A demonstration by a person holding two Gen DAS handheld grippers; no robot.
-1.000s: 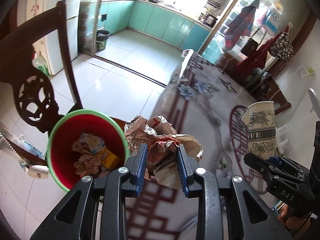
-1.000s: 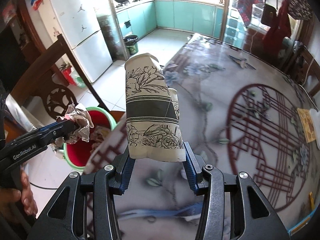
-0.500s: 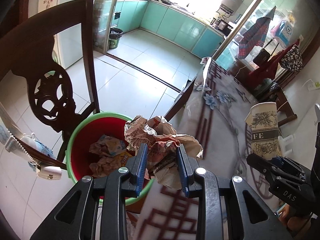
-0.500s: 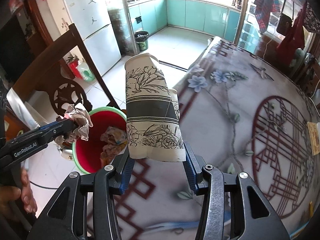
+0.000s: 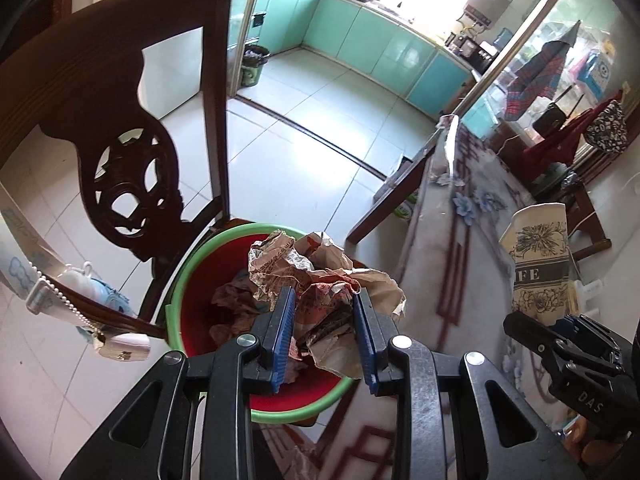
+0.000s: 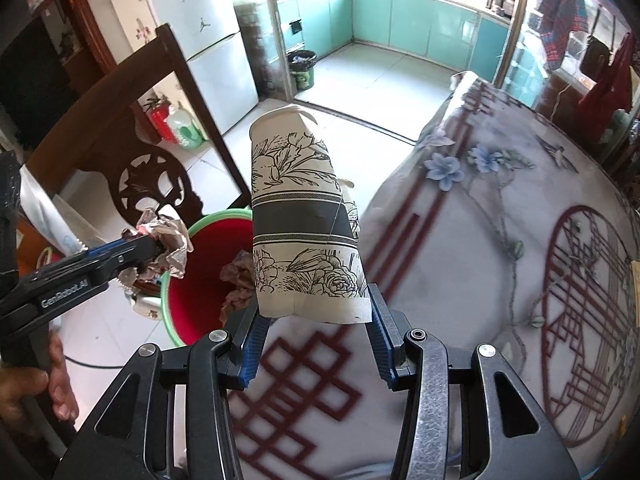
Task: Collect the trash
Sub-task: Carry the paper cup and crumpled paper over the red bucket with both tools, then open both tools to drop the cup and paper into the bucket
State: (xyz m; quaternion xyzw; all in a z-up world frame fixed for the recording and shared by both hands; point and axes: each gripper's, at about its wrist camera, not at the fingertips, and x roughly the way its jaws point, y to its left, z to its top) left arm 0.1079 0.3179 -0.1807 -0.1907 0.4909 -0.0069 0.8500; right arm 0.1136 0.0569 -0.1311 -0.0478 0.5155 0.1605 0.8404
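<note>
Left wrist | left tool (image 5: 325, 332) clamps crumpled paper (image 5: 320, 272) | right tool (image 6: 314, 344) clamps paper cup (image 6: 300, 224)

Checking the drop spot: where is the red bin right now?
In the left wrist view the red bin sits low centre on the wooden chair, beside the table edge, under the held crumpled paper.

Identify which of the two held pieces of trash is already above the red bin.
The crumpled paper wad in the left tool is above the red bin; the flattened paper cup is above the table.
</note>
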